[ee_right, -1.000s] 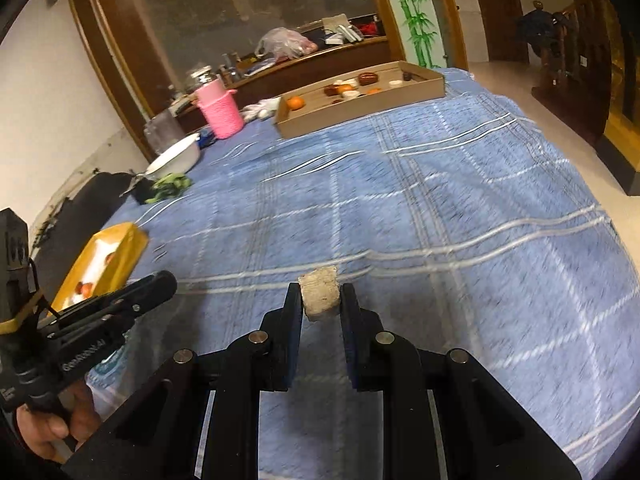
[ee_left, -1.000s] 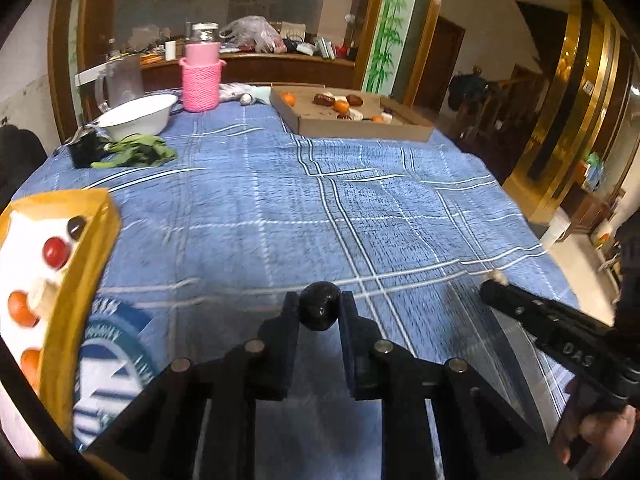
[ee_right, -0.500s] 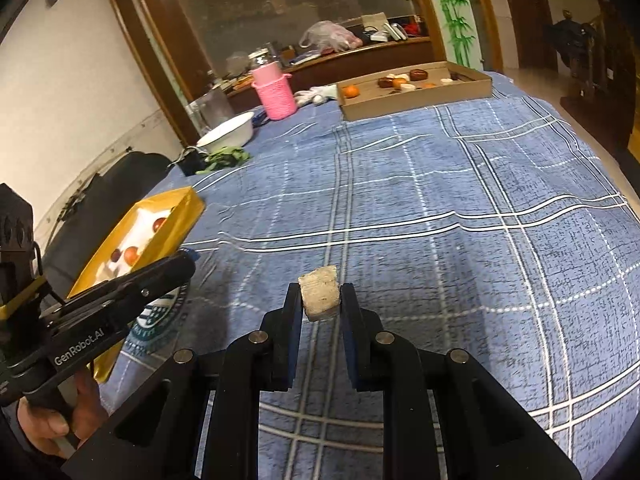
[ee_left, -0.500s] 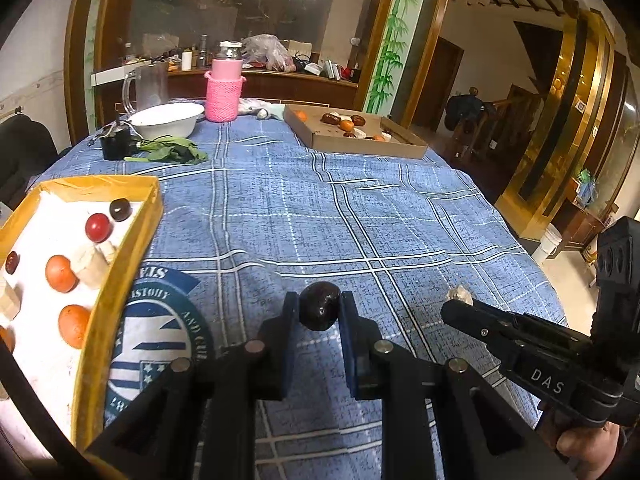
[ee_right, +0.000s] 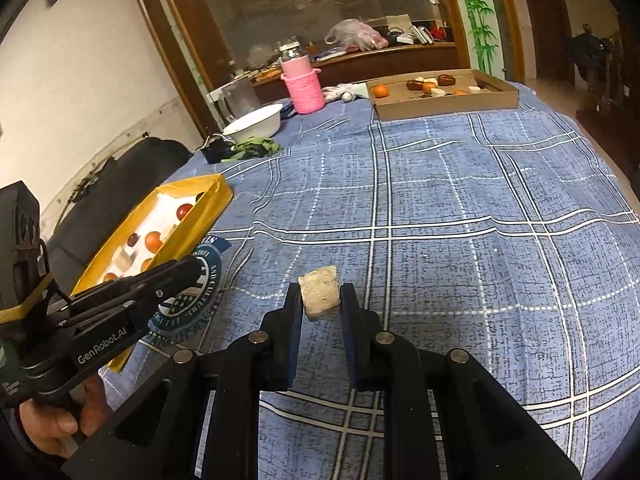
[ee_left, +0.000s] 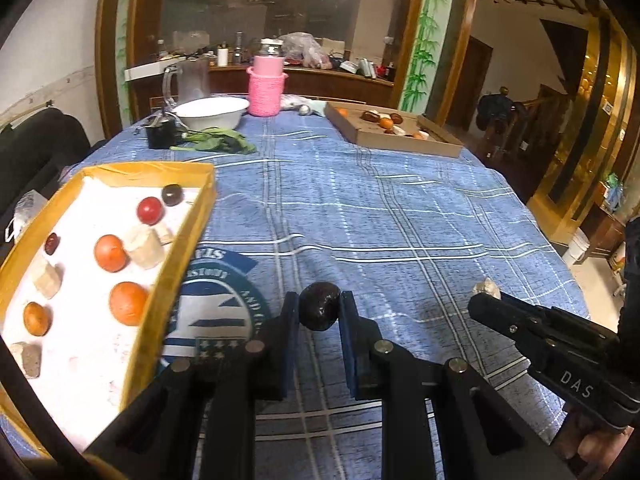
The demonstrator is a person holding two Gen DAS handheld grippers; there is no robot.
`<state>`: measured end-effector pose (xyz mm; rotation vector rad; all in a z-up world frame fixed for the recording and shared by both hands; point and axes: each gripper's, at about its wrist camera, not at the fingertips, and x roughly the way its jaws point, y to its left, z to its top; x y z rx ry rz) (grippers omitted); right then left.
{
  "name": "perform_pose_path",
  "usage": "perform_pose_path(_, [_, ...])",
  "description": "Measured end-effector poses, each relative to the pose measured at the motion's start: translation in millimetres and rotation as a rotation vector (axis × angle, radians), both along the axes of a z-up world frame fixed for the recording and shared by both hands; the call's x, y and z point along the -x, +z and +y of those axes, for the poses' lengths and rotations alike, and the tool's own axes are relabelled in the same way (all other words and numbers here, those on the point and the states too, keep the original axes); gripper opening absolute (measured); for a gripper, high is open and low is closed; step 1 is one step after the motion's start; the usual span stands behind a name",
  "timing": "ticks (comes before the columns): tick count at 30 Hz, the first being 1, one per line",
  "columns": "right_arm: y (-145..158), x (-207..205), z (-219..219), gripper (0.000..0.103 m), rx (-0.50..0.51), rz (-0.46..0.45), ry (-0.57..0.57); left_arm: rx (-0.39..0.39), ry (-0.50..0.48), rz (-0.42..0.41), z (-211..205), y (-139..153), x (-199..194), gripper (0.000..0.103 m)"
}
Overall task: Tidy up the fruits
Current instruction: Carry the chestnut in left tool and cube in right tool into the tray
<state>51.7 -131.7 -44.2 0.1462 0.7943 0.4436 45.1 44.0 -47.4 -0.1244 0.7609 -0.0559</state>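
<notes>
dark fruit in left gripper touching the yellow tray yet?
Apart. Left wrist view: the dark fruit sits pinched in the left gripper, blue cloth showing between it and the yellow tray.

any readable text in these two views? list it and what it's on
"DAS": side of the right gripper, left wrist view.
"GenRobot.AI": side of the left gripper, right wrist view.
Round blue-and-white emblem on the tablecloth: ring lettering only in fragments, partly hidden by the yellow tray; not readable.

blue plaid-clothed table point(ee_left: 360, 208), yellow tray point(ee_left: 188, 248), cardboard box point(ee_left: 400, 142), white bowl point(ee_left: 212, 112), pink-sleeved jar point(ee_left: 267, 92)
</notes>
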Motion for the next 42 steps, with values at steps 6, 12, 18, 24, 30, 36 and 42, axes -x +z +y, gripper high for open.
perform_pose_path(6, [3.5,2.0,10.2,0.018,0.004,-0.011,0.024,-0.006,0.032,-0.009,11.2,5.6,3.5,0.022])
perform_pose_path(12, [8.4,2.5,19.8,0.018,0.012,-0.022,0.046,0.001,0.050,-0.020,20.4,10.8,6.5,0.022])
perform_pose_path(18, [11.9,4.4,28.0,0.018,0.016,-0.030,0.062,0.011,0.062,-0.029,28.0,14.4,8.9,0.022])
perform_pose_path(24, [17.1,6.7,35.7,0.018,0.026,-0.041,0.077,0.018,0.076,-0.042,35.4,19.9,13.0,0.022])
perform_pose_path(30, [23.9,9.1,43.7,0.018,0.023,-0.058,0.097,0.023,0.100,-0.057,46.2,27.3,17.9,0.022])
perform_pose_path(36, [32.2,9.5,55.5,0.018,0.020,-0.077,0.130,0.020,0.138,-0.071,59.2,33.8,23.5,0.022])
perform_pose_path(42, [38.0,7.3,73.3,0.018,0.016,-0.089,0.175,0.017,0.196,-0.084,80.9,40.1,30.3,0.022])
